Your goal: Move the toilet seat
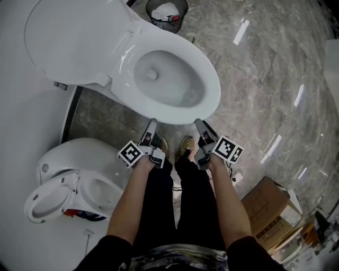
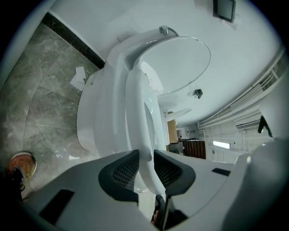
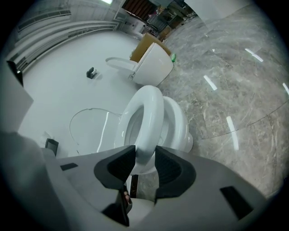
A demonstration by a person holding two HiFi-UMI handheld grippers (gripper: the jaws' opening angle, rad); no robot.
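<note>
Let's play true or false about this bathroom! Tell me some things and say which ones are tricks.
1. Both grippers pinch the front of the toilet seat. True: the left gripper and the right gripper each have the toilet seat between their jaws.
2. The lid is down. False: the lid is up, leaning back.
3. The bin is empty. False: the bin has crumpled paper in it.
4. A cardboard box sits on the person's right. True: the cardboard box is there.
5. There is only one toilet. False: a second toilet stands on the person's left.
</note>
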